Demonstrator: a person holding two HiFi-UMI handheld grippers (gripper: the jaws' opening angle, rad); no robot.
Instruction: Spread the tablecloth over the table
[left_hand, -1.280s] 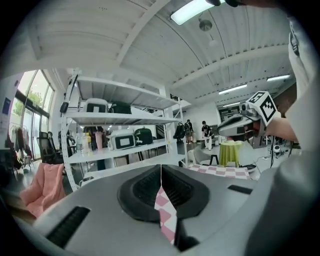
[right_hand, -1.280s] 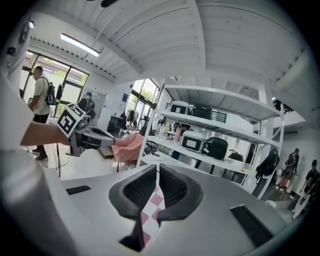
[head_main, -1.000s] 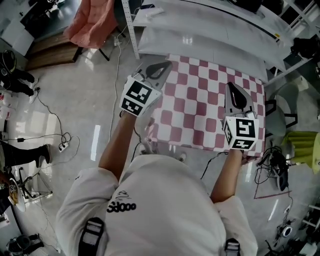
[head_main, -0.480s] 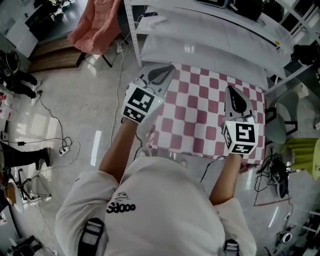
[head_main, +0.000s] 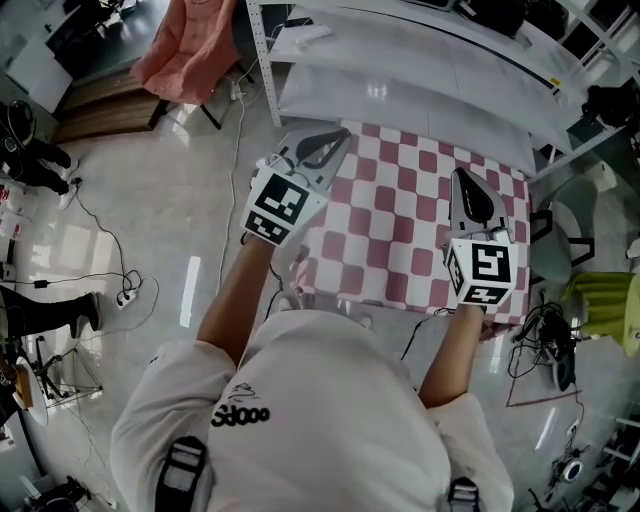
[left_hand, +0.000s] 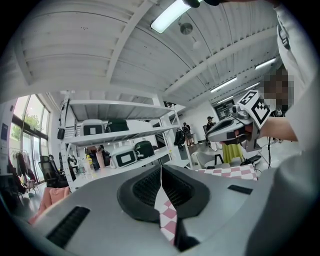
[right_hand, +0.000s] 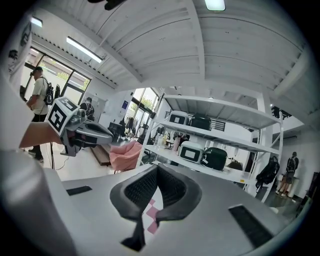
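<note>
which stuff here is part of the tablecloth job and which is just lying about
In the job: checked tablecloth; left gripper and right gripper, both shut on its edge.
Lying about: shelving rack; pink cloth; floor cables.

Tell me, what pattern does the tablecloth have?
Pink and white checks; the head view shows the tablecloth best.

white t-shirt (head_main: 330, 400), black print (head_main: 242, 413), black harness straps (head_main: 183, 468); grey left gripper (head_main: 340, 133), right gripper (head_main: 463, 174), black-white marker cubes (head_main: 277, 205).
</note>
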